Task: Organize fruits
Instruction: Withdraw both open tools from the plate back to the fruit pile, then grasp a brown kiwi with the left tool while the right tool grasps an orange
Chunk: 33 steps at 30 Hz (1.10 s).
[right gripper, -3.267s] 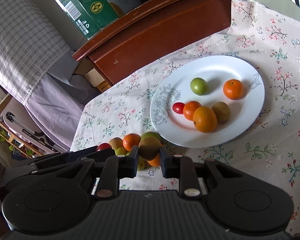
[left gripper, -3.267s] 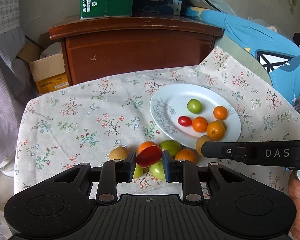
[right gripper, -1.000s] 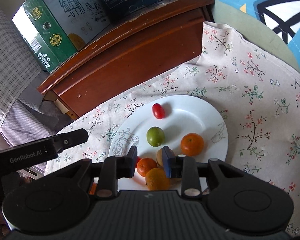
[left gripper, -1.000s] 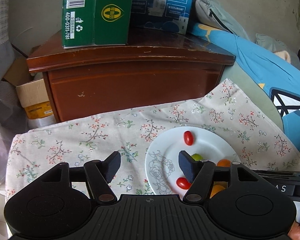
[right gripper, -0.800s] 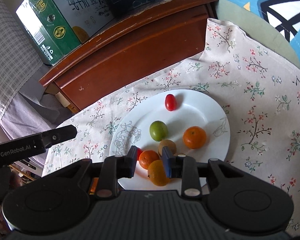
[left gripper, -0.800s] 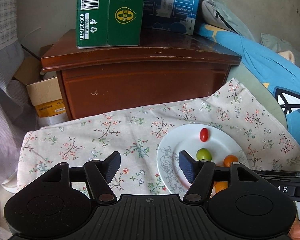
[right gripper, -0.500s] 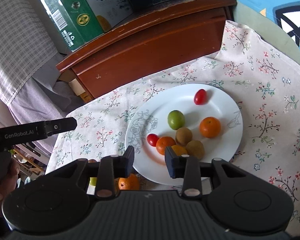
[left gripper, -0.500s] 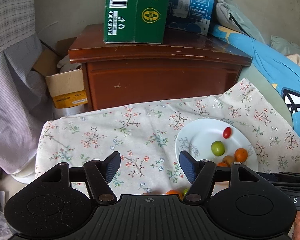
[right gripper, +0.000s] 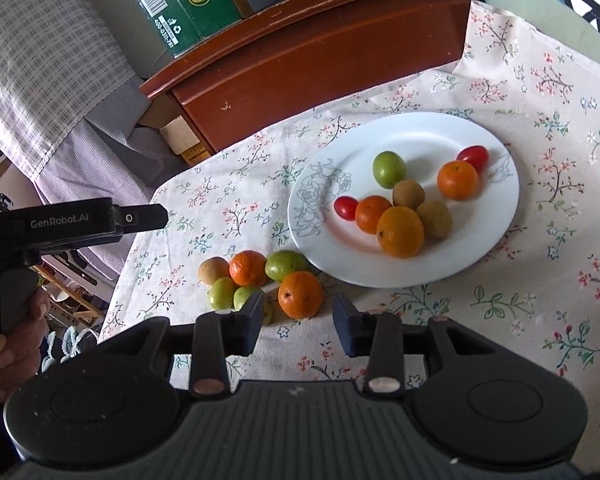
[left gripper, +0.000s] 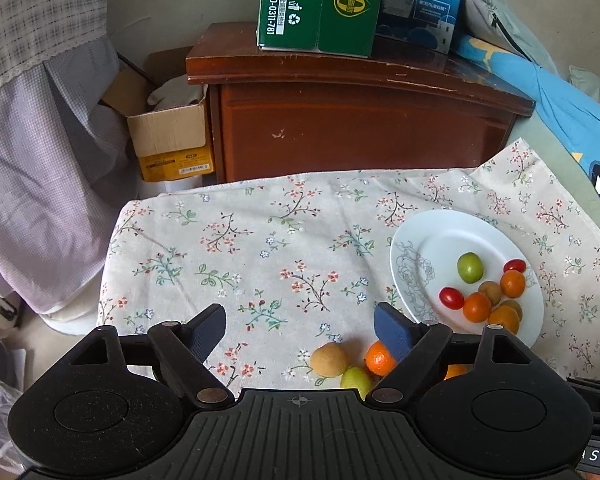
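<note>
Both claws pulled back, opening, empty | plate (right gripper: 480, 248): eight fruits

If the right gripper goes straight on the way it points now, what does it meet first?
Most likely the orange on the cloth, which sits just ahead of the right gripper, in line with the gap between its opening, empty jaws. Depth is hard to judge; beyond it lies the plate rim.
</note>
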Each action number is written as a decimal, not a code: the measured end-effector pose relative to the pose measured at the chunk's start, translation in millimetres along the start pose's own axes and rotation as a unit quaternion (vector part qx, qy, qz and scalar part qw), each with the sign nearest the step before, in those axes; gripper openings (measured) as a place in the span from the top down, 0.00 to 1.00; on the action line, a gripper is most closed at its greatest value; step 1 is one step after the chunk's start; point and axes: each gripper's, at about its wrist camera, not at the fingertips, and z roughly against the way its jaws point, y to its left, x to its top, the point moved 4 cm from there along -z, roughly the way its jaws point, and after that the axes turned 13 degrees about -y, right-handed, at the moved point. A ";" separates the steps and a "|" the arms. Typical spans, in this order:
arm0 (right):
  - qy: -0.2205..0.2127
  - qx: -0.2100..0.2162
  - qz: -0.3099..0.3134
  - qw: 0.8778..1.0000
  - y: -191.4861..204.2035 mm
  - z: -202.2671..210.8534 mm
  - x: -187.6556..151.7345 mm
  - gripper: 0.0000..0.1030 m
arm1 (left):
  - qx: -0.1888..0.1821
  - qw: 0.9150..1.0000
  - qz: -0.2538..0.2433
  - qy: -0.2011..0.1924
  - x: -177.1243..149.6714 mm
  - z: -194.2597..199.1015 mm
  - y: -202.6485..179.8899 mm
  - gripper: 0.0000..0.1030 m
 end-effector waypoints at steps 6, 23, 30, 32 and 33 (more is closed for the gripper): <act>0.006 -0.008 0.002 1.000 -1.3 -11.1 -6.5 0.53 | 0.008 1.000 0.018 0.024 -7.7 -9.0 8.3 0.17; -0.010 -0.015 0.027 0.999 -0.3 -32.4 -14.1 0.67 | 0.017 0.998 0.034 0.053 -23.1 -25.4 11.2 0.18; -0.002 -0.012 0.020 1.000 -0.9 -28.9 -13.7 0.70 | 0.016 0.997 0.042 0.058 -31.9 -34.6 4.8 0.20; 0.000 -0.013 0.016 1.000 -1.5 -27.9 -13.7 0.70 | 0.009 0.997 0.052 0.058 -33.3 -36.0 3.3 0.23; 0.002 -0.014 0.015 1.000 -1.6 -27.6 -13.6 0.70 | 0.006 0.997 0.053 0.056 -34.1 -36.6 1.8 0.24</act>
